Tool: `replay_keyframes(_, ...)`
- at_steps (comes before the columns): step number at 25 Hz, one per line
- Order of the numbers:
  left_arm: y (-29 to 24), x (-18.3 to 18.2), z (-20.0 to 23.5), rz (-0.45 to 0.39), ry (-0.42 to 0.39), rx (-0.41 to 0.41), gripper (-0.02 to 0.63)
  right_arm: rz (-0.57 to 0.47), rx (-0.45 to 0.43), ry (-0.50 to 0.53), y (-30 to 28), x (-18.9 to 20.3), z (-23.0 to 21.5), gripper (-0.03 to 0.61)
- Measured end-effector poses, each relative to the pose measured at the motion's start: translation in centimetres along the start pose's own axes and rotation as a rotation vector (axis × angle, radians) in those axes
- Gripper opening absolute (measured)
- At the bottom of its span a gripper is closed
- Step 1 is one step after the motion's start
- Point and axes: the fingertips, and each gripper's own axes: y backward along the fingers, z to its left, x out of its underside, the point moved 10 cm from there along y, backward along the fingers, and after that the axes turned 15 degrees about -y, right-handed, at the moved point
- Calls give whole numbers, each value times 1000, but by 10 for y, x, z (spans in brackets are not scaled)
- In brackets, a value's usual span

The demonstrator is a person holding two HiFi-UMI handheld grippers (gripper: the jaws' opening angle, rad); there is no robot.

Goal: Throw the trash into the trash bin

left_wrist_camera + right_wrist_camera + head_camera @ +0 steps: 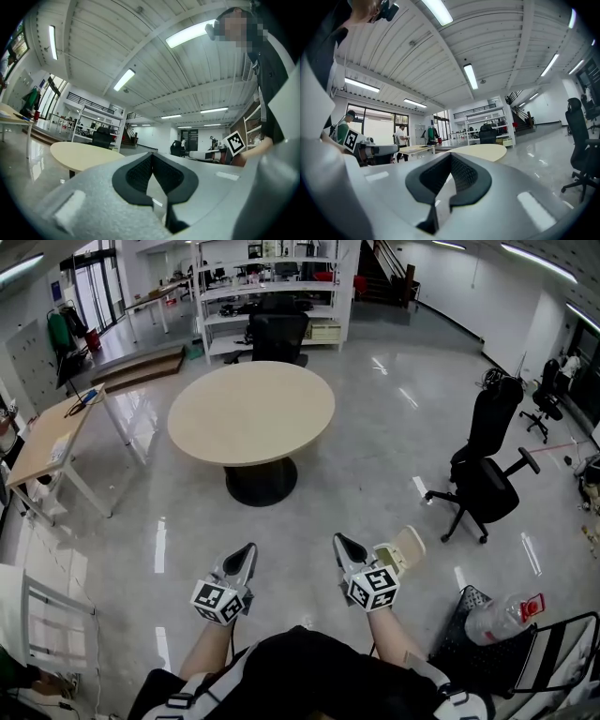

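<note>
My left claw [246, 551] is closed on nothing. A desk [47, 451] hems the floor [375, 427] to its left. The round table [251, 413] stands well ahead, with open room before it. My right claw [343, 544] is shut and empty too, with a beige thing [406, 547] I cannot name just beside it. Far right, a clear bottle [502, 615] lies against a black mesh basket [469, 643], likely the bin. Reaching there with shut jaws could send the bottle rolling, and the office chair [483, 474] crowds that side.
</note>
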Motion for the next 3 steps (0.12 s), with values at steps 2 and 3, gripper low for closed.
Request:
replay_keyframes(2,0,2,-2,1,0,-6,0,1,6,-10,2,1,-5,5)
replay_keyframes(3,0,3,-2,1,0,-10,0,1,9,-16,3,2,-8,5)
